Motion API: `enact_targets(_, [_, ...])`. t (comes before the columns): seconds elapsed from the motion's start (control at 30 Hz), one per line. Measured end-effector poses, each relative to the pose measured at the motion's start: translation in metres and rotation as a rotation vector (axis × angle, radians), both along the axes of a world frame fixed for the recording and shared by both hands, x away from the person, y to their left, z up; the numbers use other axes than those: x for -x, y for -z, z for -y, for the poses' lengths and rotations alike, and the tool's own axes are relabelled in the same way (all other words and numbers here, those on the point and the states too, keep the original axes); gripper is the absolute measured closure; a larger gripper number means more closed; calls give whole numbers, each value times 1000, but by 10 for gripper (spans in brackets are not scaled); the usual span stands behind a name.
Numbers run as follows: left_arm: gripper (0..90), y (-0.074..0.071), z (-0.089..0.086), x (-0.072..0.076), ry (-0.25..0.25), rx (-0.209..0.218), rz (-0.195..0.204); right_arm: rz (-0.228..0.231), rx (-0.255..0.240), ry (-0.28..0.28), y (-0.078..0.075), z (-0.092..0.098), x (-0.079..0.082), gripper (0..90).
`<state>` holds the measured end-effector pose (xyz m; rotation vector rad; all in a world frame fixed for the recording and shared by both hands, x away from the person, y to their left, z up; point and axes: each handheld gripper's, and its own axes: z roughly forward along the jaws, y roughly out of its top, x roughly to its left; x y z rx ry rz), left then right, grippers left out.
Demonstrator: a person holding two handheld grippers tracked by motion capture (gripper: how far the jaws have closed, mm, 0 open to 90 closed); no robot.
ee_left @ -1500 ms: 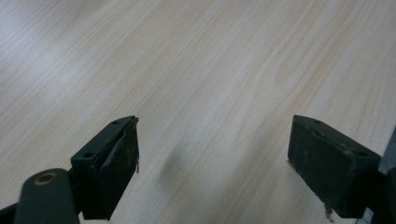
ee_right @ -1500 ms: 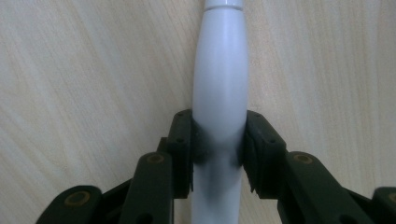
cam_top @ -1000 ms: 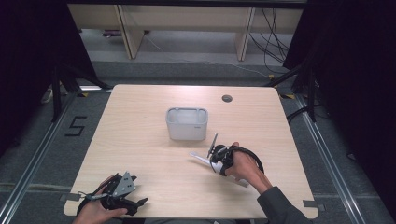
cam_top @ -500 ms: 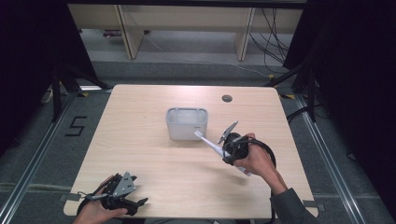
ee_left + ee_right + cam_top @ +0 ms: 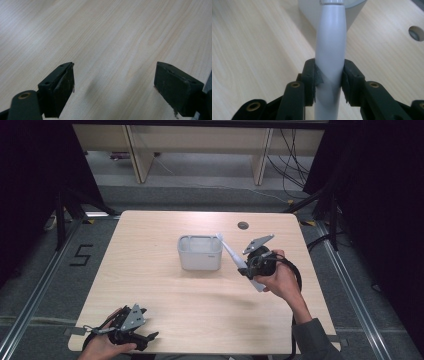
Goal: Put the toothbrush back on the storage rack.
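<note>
1. Pale wood grain covers the surface (image 5: 165,290), bare apart from a grey bin (image 5: 199,253) near its middle and a small round hole (image 5: 243,225) toward the far edge.
2. The right tongs (image 5: 246,270) are clenched on a long white toothbrush-like handle (image 5: 329,50); in the right gripper view both pads press its sides partway along the shaft.
3. The handle slopes up and away from the hand, its thin tip reaching over the bin's near right corner. I judge it is held this way so the slim end can go into the bin first.
4. Gripping back from the tip leaves the front length free, which would let it drop in without the jaws meeting the rim.
5. The left tongs (image 5: 131,332) rest at the near left edge, well apart from the bin. The left gripper view shows them released, jaws wide with nothing between, likely parked out of the way.
</note>
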<state>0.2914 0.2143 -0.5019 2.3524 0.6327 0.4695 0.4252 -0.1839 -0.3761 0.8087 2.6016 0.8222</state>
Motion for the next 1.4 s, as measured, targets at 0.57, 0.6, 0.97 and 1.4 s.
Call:
enact_targets(0.57, [163, 0, 0, 0, 6, -6, 2, 140, -339, 135, -3, 9, -34, 669])
enact_targets(0.6, [163, 0, 0, 0, 8, -8, -1, 151, -345, 131, -4, 9, -36, 669])
enact_targets(0.97, [163, 0, 1, 0, 4, -2, 2, 218, -444, 163, -9, 3, -48, 669])
enact_targets(1.4, [162, 0, 1, 0, 3, 3, 1, 257, -495, 154, -22, -19, -59, 668])
